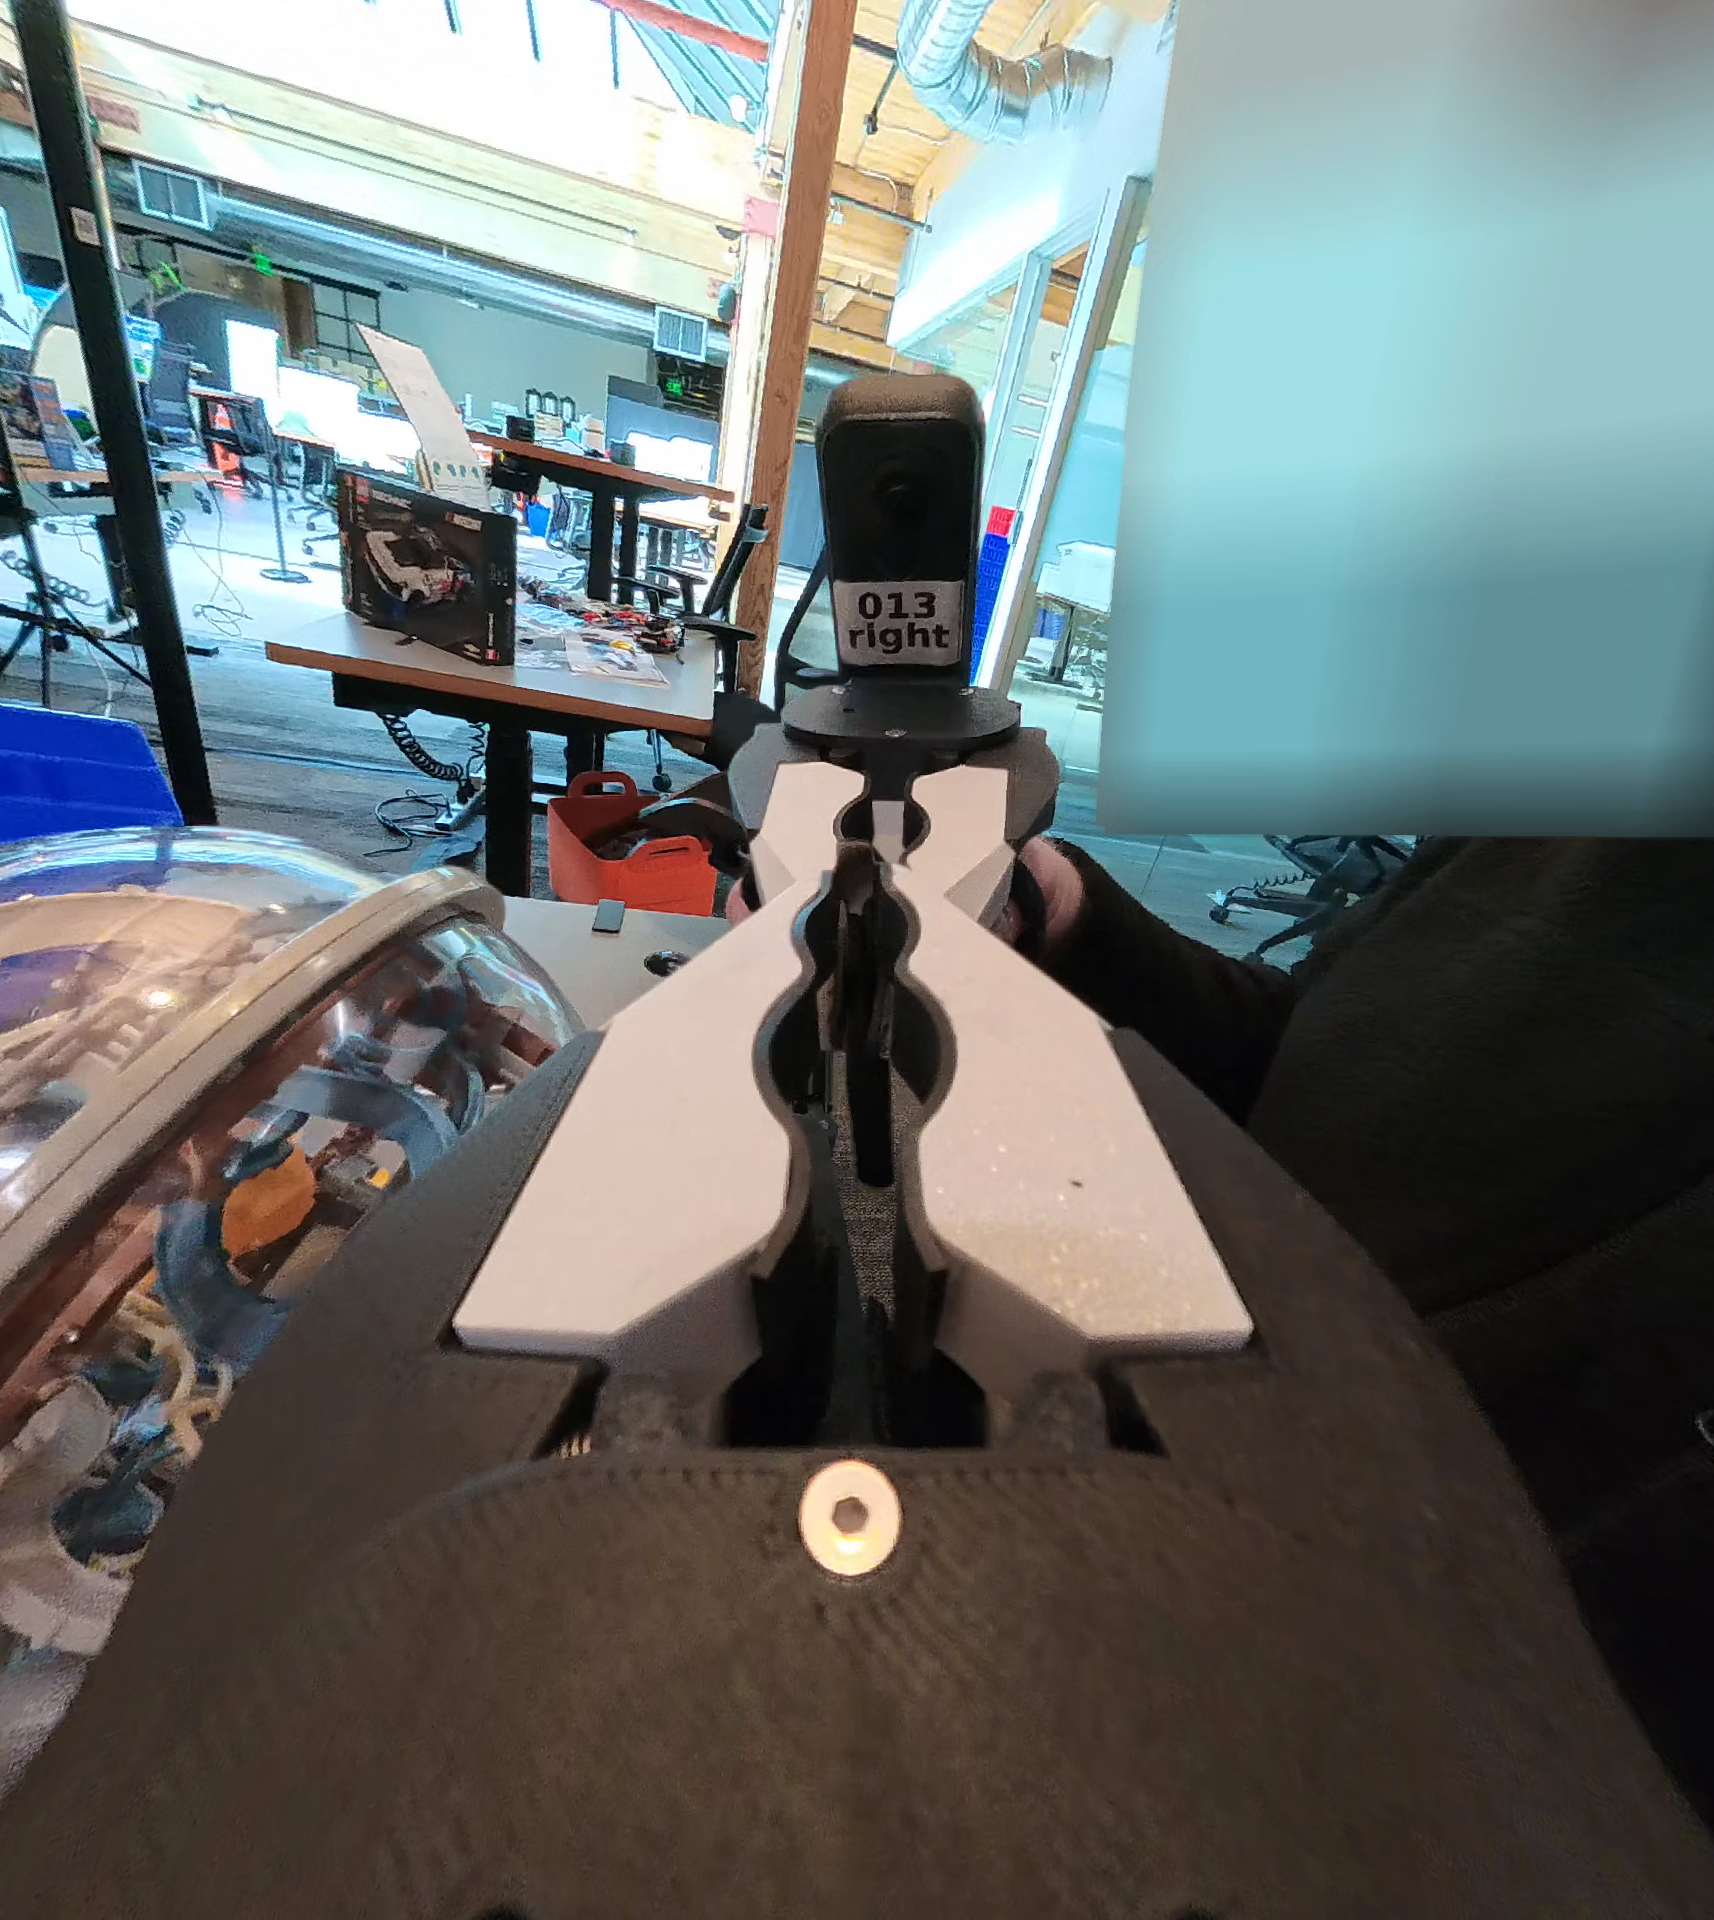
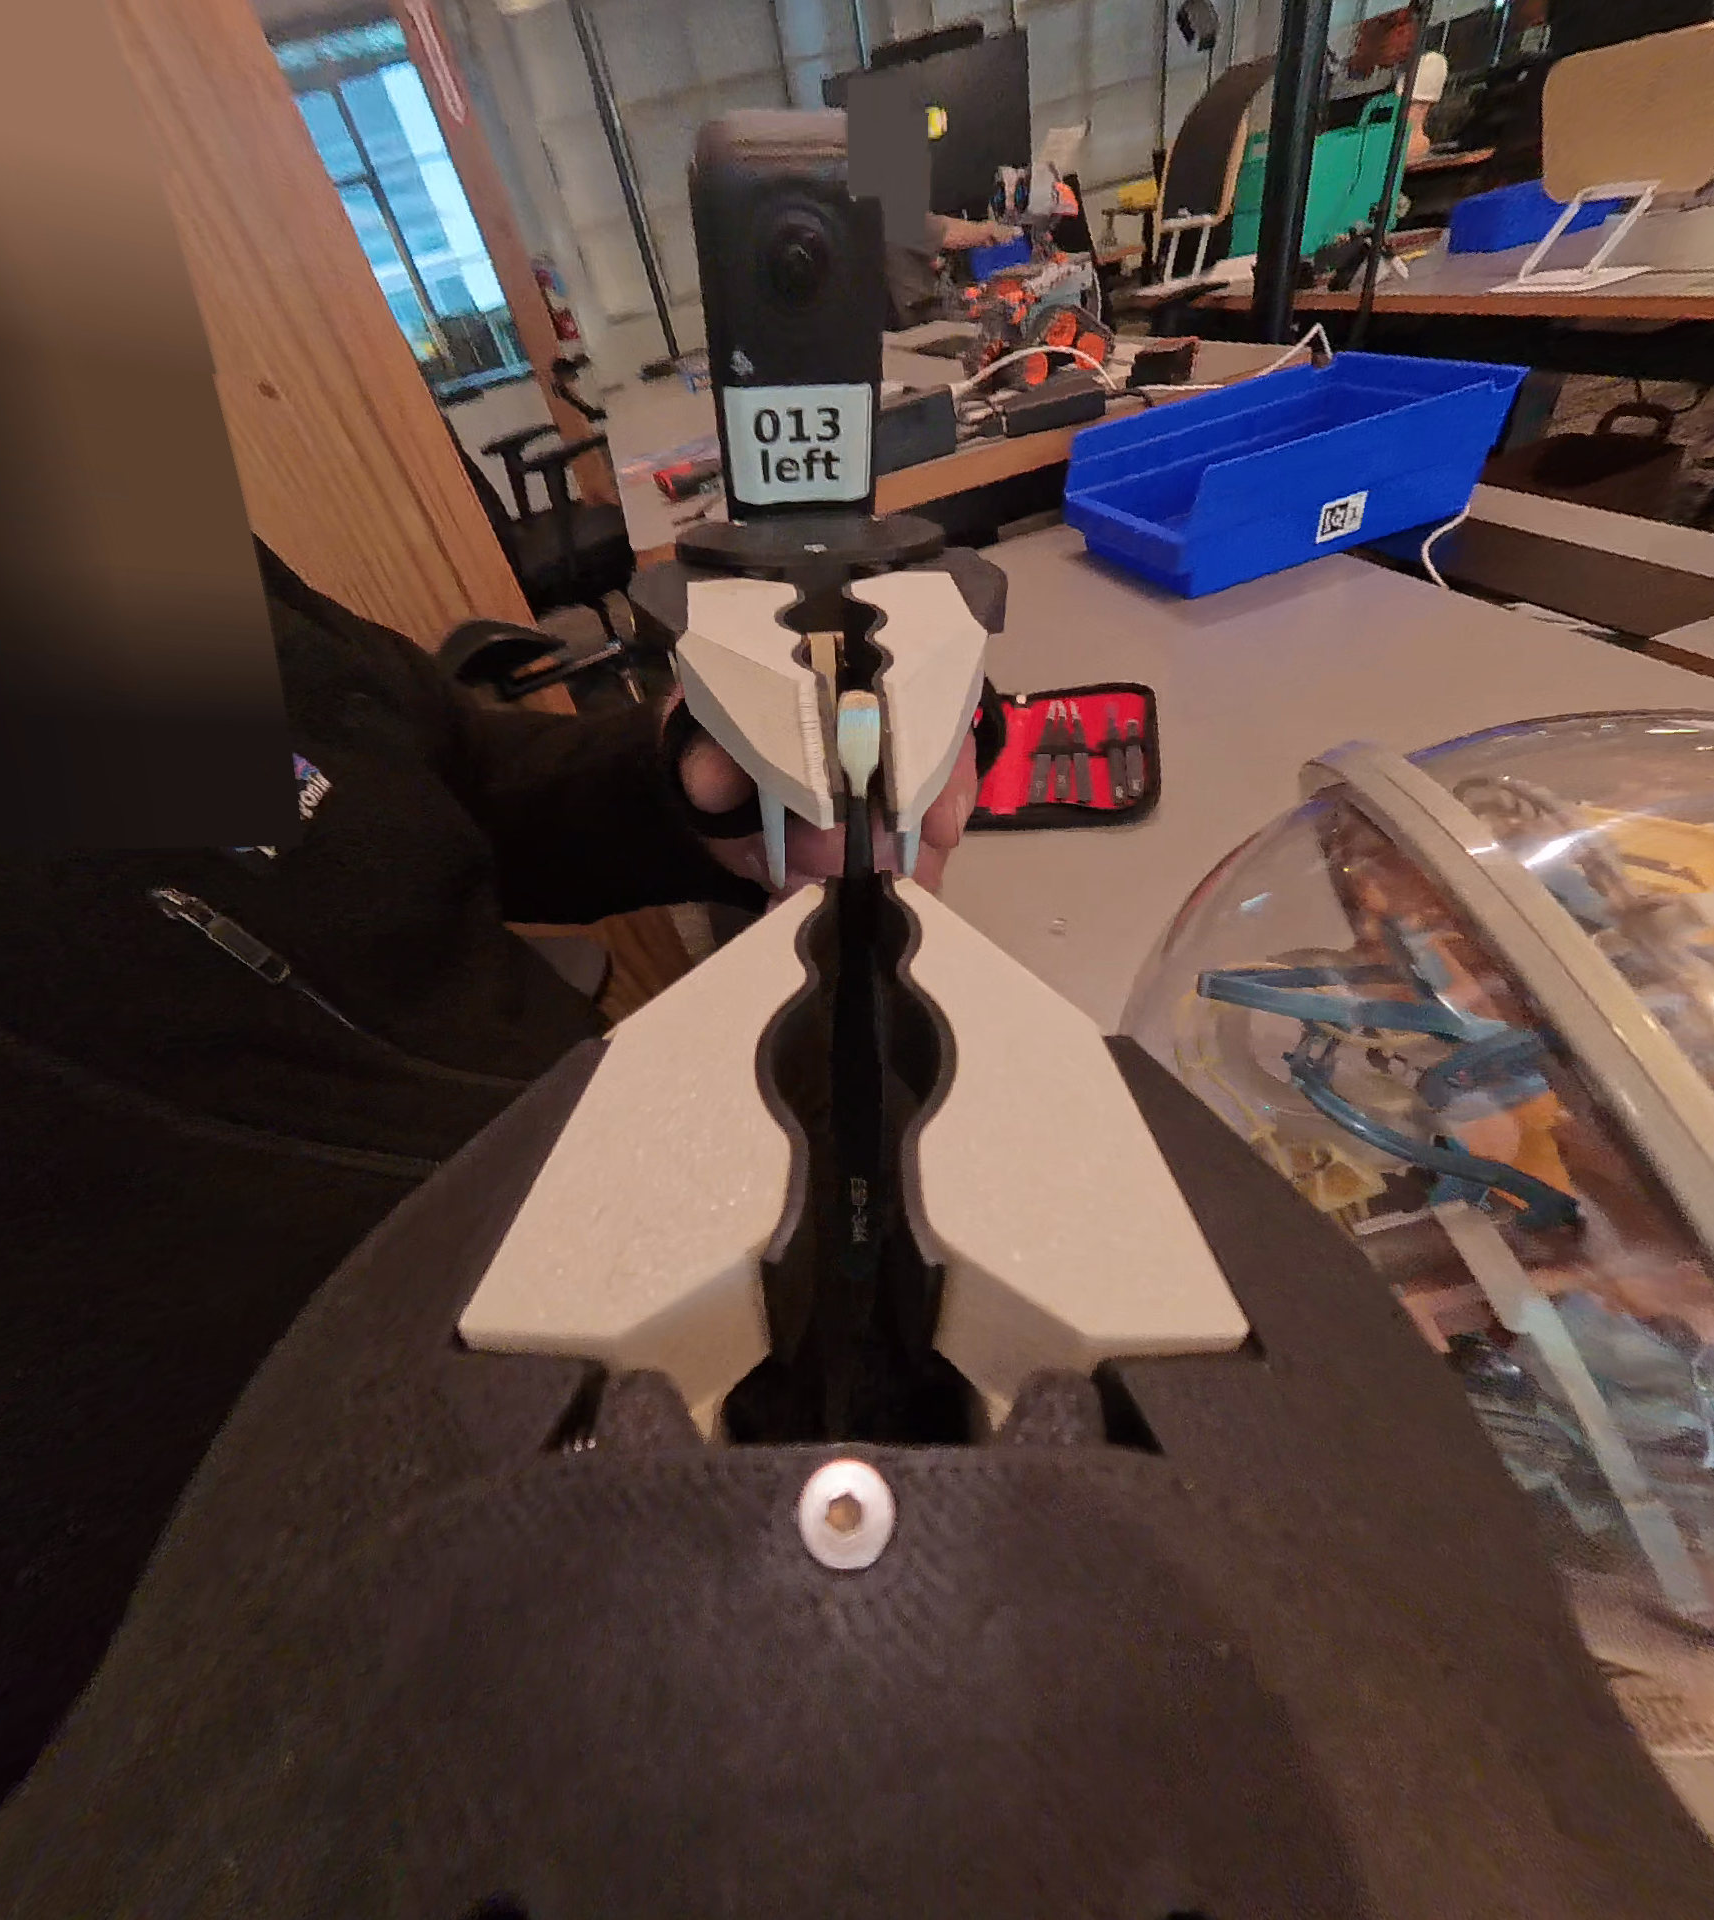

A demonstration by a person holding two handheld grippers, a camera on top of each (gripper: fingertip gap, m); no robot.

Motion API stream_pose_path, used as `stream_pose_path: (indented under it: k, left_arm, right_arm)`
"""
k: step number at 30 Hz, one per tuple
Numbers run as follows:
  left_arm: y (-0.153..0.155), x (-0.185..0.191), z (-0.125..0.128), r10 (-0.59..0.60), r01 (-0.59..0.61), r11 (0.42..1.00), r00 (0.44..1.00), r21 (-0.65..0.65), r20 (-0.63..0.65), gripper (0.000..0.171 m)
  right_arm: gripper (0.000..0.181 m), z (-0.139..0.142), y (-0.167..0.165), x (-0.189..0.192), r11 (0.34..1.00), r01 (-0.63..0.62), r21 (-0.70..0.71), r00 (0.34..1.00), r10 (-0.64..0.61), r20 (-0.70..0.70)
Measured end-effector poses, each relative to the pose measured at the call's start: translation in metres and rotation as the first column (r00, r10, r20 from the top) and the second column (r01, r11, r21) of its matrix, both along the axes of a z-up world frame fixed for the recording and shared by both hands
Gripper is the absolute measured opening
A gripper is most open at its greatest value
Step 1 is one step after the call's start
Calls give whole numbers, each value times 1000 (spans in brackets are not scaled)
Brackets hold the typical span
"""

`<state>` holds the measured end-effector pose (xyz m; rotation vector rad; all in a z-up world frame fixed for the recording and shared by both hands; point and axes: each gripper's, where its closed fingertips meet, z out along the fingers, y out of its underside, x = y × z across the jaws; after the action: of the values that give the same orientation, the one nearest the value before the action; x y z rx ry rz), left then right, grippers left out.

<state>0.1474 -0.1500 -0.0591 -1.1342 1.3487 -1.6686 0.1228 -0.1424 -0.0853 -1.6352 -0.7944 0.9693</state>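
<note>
The right claw (image 2: 858, 899) is pressed together around a slim black tool (image 2: 858, 1091), a thin matte handle lying along the wavy channel between its pale, grainy plastic fingers. The left claw (image 2: 842, 831) meets it tip to tip and is pinched shut on the tool's far end, where a short metal collar and a cream tip show. The tool hangs in the air between the two claws, above the tabletop (image 2: 1196, 748), touching nothing else.

In the left wrist view the same pairing appears from the other side: the left claw (image 1: 858, 904) closed on the black handle (image 1: 874, 1101), with the right claw (image 1: 889, 836) just beyond. Both claws sit in black, ribbed printed bodies.

Just beside them lies a large clear plastic sphere (image 2: 1507, 1039) with a grey rim band, glossy and packed with blue, yellow and white track pieces. Farther off on the smooth grey tabletop are an open red zip pouch (image 2: 1061, 753) of small tools and a blue plastic bin (image 2: 1289, 457).
</note>
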Motion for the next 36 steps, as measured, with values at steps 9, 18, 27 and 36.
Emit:
stream_pose_path:
  k: [9,18,27,36]
  left_arm:
    - [8,11,8,50,-47,998,997,-48,60,2]
    - [12,26,11,39,-10,968,993,-252,111,3]
    - [17,32,8,33,-12,974,995,-227,89,8]
    - [11,37,5,10,7,979,997,-202,82,1]
  right_arm:
    - [3,13,6,18,997,76,29,981,-70,-181]
    - [3,15,9,35,966,240,99,946,-210,-245]
    - [3,20,10,51,974,225,38,914,-198,-355]
    - [3,20,8,51,984,179,20,910,-158,-384]
